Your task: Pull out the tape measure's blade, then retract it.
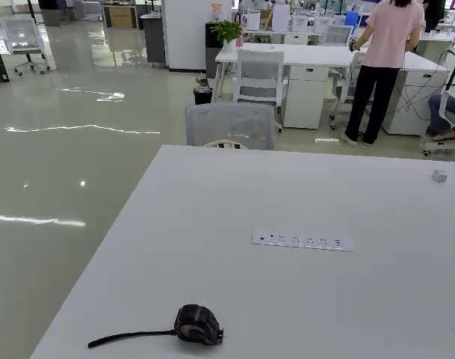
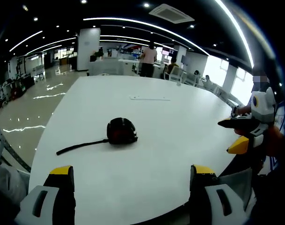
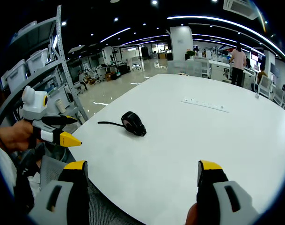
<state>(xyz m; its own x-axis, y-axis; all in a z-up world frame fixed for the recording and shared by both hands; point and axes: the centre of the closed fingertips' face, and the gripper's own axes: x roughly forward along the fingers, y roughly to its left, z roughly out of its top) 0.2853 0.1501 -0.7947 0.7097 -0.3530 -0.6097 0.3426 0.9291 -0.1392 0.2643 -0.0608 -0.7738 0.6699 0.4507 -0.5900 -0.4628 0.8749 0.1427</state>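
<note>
Tape measure point(image 1: 198, 324) lies at the white table's point(image 1: 302, 187) near-left edge, strap point(image 1: 130, 338) trailing left. Left gripper point(image 2: 133, 171) and right gripper point(image 3: 143, 165) gape, empty. Case looks rigid, probably slick (blade tip too small to make out): pinch its flat sides.

One round black tape measure point(image 1: 198, 324) with one thin black wrist strap point(image 1: 130, 338). One flat white plastic power strip point(image 1: 302, 240). One small grey crumpled lump point(image 1: 439, 176). One broad white table point(image 1: 212, 217). One grey mesh-backed office chair point(image 1: 231, 126). Two grey hand-held grippers with yellow jaw tips: left gripper point(image 2: 132, 169), right gripper point(image 3: 142, 165). One standing person point(image 1: 391, 45) in a pink top.
</note>
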